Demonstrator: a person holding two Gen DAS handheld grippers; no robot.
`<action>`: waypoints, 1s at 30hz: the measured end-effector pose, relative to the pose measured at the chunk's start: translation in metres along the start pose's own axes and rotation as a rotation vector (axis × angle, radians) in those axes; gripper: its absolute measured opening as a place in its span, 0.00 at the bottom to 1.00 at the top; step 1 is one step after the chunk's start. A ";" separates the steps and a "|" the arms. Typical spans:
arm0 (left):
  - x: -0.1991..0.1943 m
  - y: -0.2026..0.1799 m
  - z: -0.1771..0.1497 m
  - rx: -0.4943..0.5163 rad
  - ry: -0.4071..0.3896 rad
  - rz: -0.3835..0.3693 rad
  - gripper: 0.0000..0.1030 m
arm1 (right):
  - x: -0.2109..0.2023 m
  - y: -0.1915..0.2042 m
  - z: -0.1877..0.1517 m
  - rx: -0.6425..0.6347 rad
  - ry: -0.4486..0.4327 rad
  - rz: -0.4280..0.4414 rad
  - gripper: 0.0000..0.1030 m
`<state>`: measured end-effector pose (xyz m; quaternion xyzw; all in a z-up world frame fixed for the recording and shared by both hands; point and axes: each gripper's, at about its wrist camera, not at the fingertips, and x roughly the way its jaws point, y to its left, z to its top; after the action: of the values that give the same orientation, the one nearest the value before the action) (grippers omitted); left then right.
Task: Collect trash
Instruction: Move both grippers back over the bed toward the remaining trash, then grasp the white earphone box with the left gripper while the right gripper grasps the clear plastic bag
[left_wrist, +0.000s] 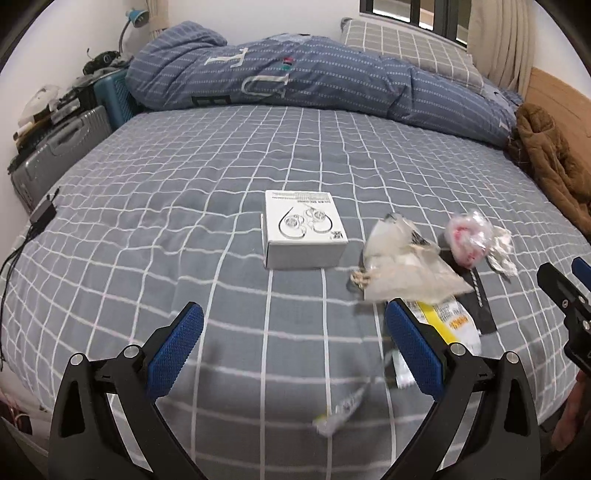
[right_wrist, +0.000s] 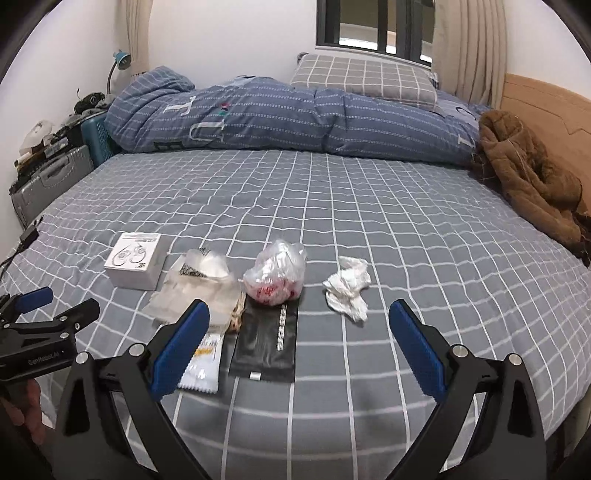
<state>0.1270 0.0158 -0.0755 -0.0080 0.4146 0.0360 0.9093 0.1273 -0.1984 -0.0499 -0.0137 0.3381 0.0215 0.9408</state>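
Both grippers hang wide open over the near edge of the bed (right_wrist: 369, 206), left gripper (left_wrist: 293, 343) and right gripper (right_wrist: 299, 343) holding nothing. Trash sits just ahead: white box (right_wrist: 135, 262), black pouch (right_wrist: 266, 343), crumpled tissue (right_wrist: 347, 286).

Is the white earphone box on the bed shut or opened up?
Shut, as far as can be seen: the white earphone box lies flat on the bed sheet with its printed lid flush and no flap lifted in either view.
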 end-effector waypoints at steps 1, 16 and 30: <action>0.005 -0.001 0.004 0.001 0.001 0.003 0.94 | 0.006 0.001 0.003 -0.004 0.005 0.001 0.91; 0.077 -0.004 0.038 0.007 0.051 0.038 0.94 | 0.083 0.011 0.022 -0.030 0.100 0.020 0.73; 0.107 -0.004 0.044 -0.007 0.086 0.026 0.75 | 0.112 0.019 0.018 -0.039 0.185 0.038 0.24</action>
<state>0.2309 0.0198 -0.1276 -0.0075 0.4531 0.0491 0.8901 0.2242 -0.1747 -0.1075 -0.0277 0.4231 0.0447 0.9045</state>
